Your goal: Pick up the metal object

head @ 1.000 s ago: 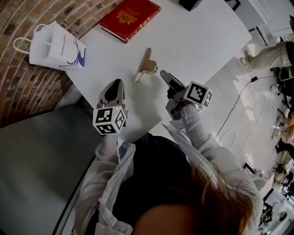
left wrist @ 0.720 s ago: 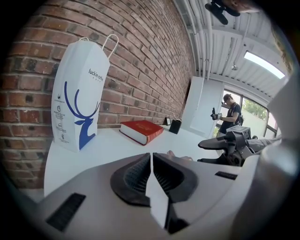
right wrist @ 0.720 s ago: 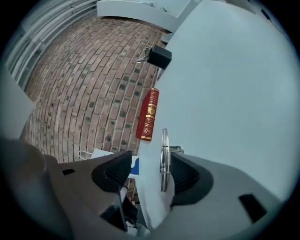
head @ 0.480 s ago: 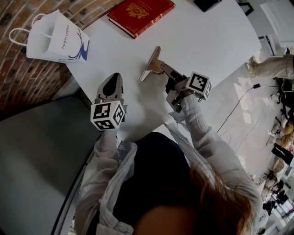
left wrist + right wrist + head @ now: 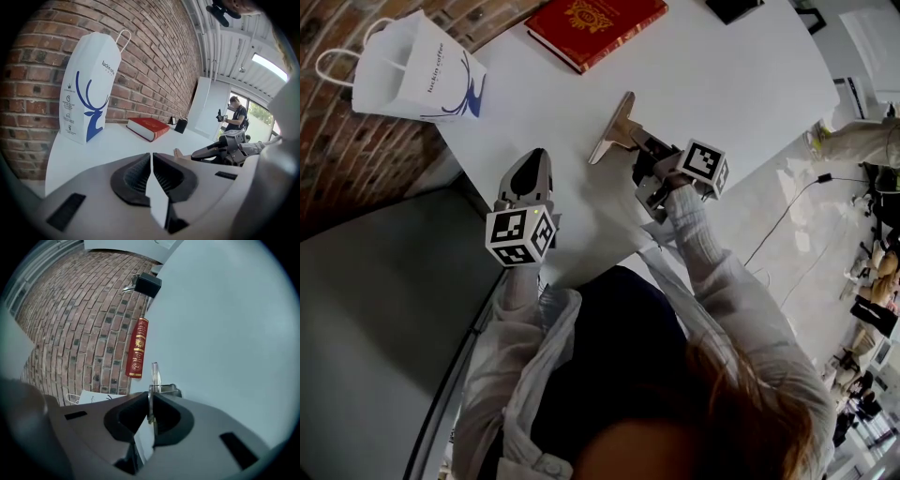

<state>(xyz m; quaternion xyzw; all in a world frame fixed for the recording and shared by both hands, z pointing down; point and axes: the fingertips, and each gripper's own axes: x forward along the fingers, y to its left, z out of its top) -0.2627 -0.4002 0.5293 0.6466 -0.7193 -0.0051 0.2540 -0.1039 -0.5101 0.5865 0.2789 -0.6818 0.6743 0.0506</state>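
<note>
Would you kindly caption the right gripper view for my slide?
Right gripper, jaws closing on metal clip; red book beyond.

Loft-style office or lab space: brick wall (image 5: 154, 56), white table (image 5: 722, 84), exposed ceiling pipes (image 5: 209, 47), strip light (image 5: 269, 65)

Closing the right claw (image 5: 150, 401) at six o'clock on the metal object (image 5: 154, 376), thin plate edge-on between the jaws, pads pressing it. Just past it, toward twelve, spotting a red book (image 5: 137, 348) on the white table (image 5: 225, 333); farther up, a small black box (image 5: 147, 283). At nine, brick wall (image 5: 79, 319); at eight, a white paper bag (image 5: 93, 398) peeking out.
</note>
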